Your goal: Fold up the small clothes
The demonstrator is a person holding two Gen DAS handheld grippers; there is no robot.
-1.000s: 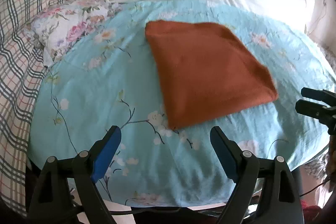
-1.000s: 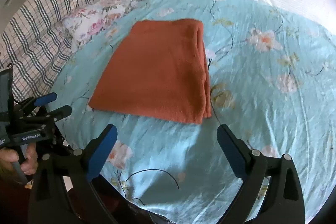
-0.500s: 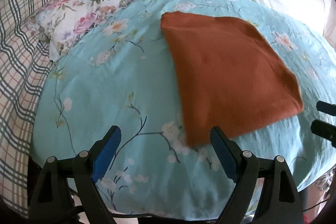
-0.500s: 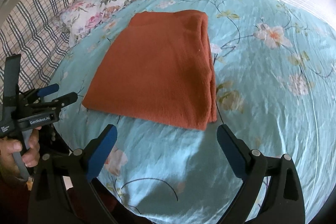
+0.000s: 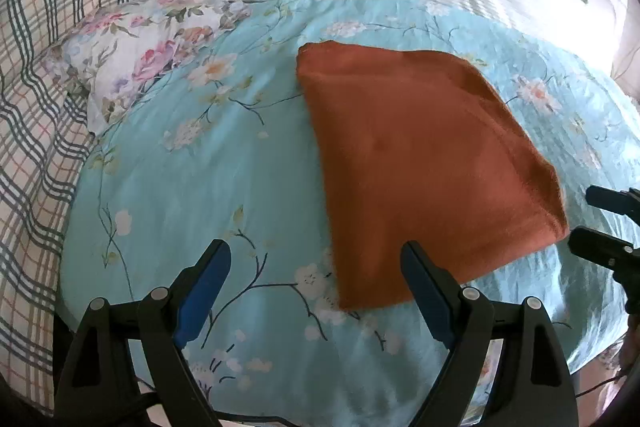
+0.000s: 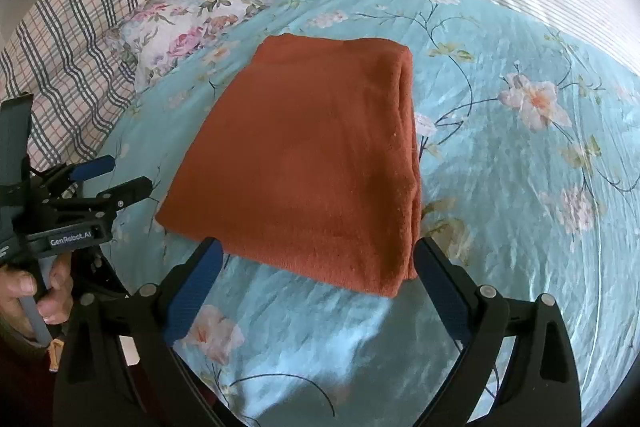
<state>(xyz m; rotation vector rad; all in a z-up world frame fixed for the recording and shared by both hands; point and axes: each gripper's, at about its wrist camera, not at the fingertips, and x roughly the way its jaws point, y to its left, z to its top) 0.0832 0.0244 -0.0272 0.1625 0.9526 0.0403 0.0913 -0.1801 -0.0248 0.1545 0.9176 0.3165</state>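
Because the rust-orange cloth (image 6: 312, 163) is a soft, thick knit, we judge it light and limp: it will sag and drag along the bed if lifted by one point, and its layers could slide apart. We would pinch it at the two near corners, catching every layer, or take it along the doubled fold on its right side. It lies already folded into a neat rectangle, flat in the middle of the turquoise flowered bedspread (image 6: 520, 227), with stacked edges showing along the right. Our left tongs (image 5: 316, 287) stand spread wide and empty over the cloth's near left corner, and our right tongs (image 6: 316, 279) are likewise spread and empty, framing the near edge without touching it, as far as we can tell.
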